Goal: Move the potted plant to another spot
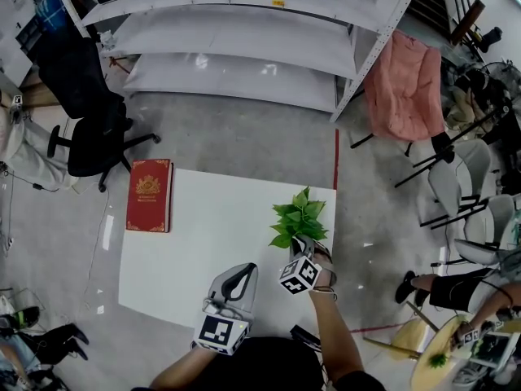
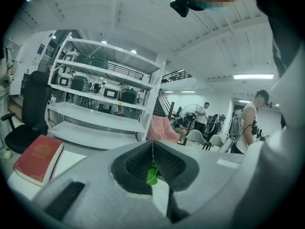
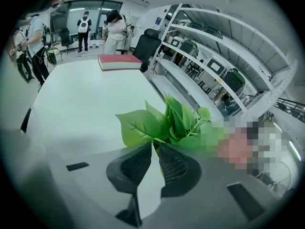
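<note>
The potted plant (image 1: pixel 297 217) shows as a bunch of green leaves near the right edge of the white table (image 1: pixel 212 235); its pot is hidden under the leaves and my right gripper. In the right gripper view the leaves (image 3: pixel 162 123) rise just past the jaw tips. My right gripper (image 1: pixel 304 244) comes in from the near side, with its jaws pinched together on the plant's stem (image 3: pixel 153 147). My left gripper (image 1: pixel 244 269) hovers over the table's near edge, left of the plant and apart from it. Its pads meet in the left gripper view (image 2: pixel 152 149), holding nothing.
A red book (image 1: pixel 149 194) lies at the table's far left corner. Beyond the table stands a white shelf unit (image 1: pixel 244 39), with a black office chair (image 1: pixel 89 129) to the left and a pink-draped chair (image 1: pixel 404 88) to the right. Seated people and chairs crowd the right side.
</note>
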`<state>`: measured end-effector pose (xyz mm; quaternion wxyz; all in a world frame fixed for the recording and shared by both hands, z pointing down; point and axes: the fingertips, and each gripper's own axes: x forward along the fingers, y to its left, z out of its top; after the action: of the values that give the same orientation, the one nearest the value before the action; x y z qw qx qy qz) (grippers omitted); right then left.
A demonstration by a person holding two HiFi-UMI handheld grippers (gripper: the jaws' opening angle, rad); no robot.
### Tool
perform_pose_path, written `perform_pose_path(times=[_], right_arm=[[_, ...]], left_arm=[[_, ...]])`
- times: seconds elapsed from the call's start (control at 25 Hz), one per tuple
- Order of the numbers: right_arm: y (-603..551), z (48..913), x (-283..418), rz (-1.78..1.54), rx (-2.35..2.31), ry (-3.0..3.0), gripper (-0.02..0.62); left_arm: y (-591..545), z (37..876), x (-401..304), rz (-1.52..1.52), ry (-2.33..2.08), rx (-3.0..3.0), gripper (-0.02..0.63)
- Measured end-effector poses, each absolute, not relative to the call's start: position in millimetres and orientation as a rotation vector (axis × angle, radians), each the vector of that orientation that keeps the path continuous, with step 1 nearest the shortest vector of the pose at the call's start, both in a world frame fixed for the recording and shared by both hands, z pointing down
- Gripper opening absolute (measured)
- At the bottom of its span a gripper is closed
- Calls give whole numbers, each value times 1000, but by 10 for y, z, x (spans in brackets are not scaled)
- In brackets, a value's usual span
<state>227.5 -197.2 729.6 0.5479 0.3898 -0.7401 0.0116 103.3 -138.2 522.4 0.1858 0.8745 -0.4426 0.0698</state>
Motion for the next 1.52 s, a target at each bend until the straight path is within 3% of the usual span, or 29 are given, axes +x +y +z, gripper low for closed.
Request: perform_pose_path(times=[1.52], right_arm=[[-2049, 7518, 2260, -83, 733, -1630, 18]], left_arm=[[-1557, 5213, 602, 135, -1317, 2438, 20]])
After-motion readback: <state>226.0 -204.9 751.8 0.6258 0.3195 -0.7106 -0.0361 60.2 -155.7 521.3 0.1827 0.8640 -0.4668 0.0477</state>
